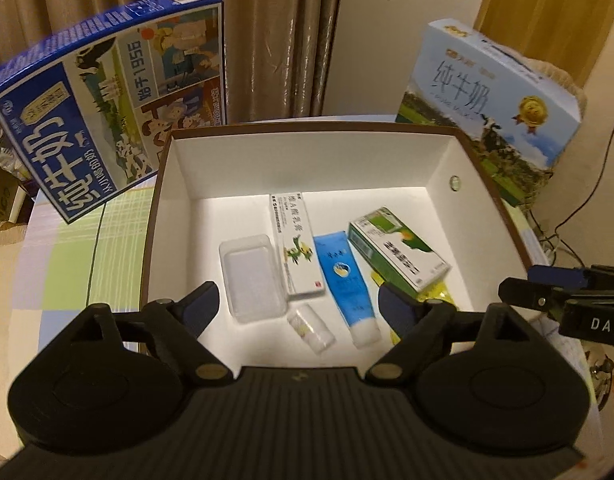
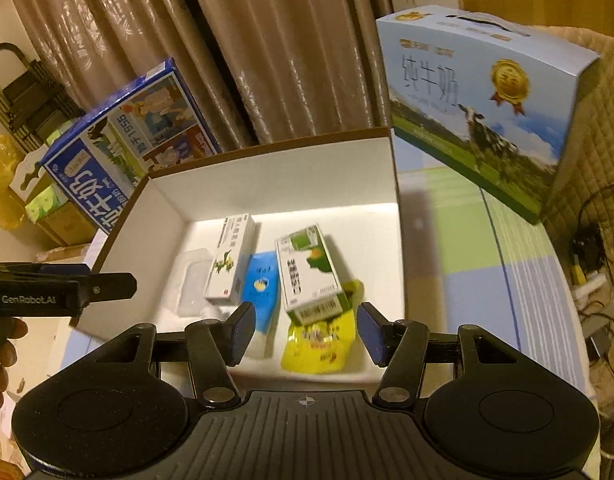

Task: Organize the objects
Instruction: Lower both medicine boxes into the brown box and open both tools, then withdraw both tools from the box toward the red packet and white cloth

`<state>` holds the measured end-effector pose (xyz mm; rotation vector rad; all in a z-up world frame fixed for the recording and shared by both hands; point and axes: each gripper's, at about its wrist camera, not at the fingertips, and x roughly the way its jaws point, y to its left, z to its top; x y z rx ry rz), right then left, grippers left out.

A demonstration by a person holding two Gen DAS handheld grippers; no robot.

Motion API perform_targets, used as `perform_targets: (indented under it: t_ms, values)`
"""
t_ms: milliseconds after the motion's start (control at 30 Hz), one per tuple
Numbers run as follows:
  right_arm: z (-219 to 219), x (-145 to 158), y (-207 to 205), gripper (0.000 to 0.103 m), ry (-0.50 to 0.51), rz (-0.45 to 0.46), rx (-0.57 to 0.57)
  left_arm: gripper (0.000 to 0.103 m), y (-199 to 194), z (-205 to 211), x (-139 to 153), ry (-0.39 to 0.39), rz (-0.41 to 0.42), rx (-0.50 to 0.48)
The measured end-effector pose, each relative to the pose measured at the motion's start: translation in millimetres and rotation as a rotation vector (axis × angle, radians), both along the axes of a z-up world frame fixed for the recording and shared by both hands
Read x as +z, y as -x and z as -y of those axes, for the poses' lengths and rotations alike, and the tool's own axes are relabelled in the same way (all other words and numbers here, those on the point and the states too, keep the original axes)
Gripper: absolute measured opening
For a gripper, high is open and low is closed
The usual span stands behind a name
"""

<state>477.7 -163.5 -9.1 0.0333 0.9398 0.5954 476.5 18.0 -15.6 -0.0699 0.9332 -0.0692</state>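
Observation:
An open white box with a brown rim stands on the table. Inside lie a clear plastic tray, a long white carton, a blue tube, a small white roll, a green and white carton and a yellow pouch under it. My left gripper is open and empty above the box's near side. My right gripper is open and empty above the pouch.
A blue milk carton box leans at the back left. A light blue milk box stands at the back right. Curtains hang behind. Cables lie at the right. The table has a checked cloth.

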Motion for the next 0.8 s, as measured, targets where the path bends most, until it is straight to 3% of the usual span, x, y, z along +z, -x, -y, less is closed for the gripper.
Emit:
perform_targets:
  t_ms: [800]
  values:
    - [33,43,103,0.054,-0.026,0.022,0.037,0.091,128,6,32,0.04,0.009,0.058]
